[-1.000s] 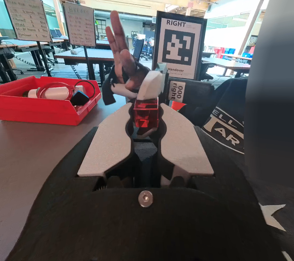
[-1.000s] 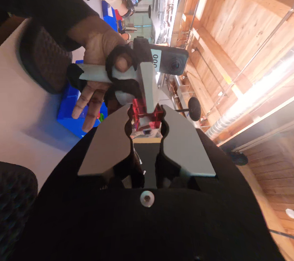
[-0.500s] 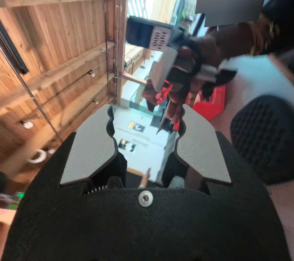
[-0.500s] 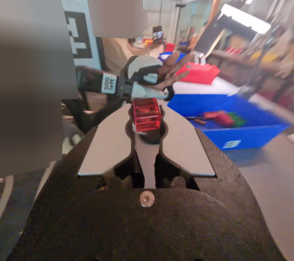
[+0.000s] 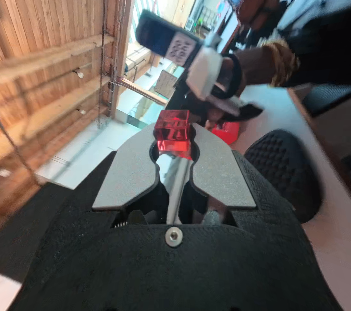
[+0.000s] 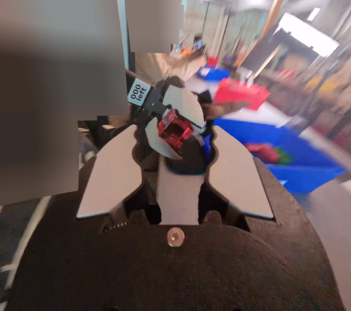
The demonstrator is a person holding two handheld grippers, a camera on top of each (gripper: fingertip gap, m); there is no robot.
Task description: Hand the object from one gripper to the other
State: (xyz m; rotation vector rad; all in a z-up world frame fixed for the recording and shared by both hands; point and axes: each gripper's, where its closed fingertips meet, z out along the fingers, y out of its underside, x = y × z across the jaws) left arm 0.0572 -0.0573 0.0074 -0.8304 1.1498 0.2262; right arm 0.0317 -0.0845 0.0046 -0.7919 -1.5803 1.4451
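Observation:
A clear red cube (image 5: 171,128) sits between the fingertips of my left gripper (image 5: 173,130), which is shut on it in mid-air. In the right wrist view the cube (image 6: 175,130) shows clamped between the left gripper's two grey fingers (image 6: 183,104). My right gripper (image 6: 174,128) is open, its jaws spread wide on either side of the cube without touching it. In the left wrist view the right gripper (image 5: 204,74) is farther off at the upper right, held by a hand, blurred and clear of the cube.
A blue bin (image 6: 284,150) with coloured pieces lies to the right on the table, and a red bin (image 6: 243,93) stands behind it. A black mesh chair back (image 5: 281,169) is close on the right. The views are motion-blurred.
Half a second ago my right gripper held the cube and my left was open and empty. Now the left is shut on the cube and the right has opened and let go.

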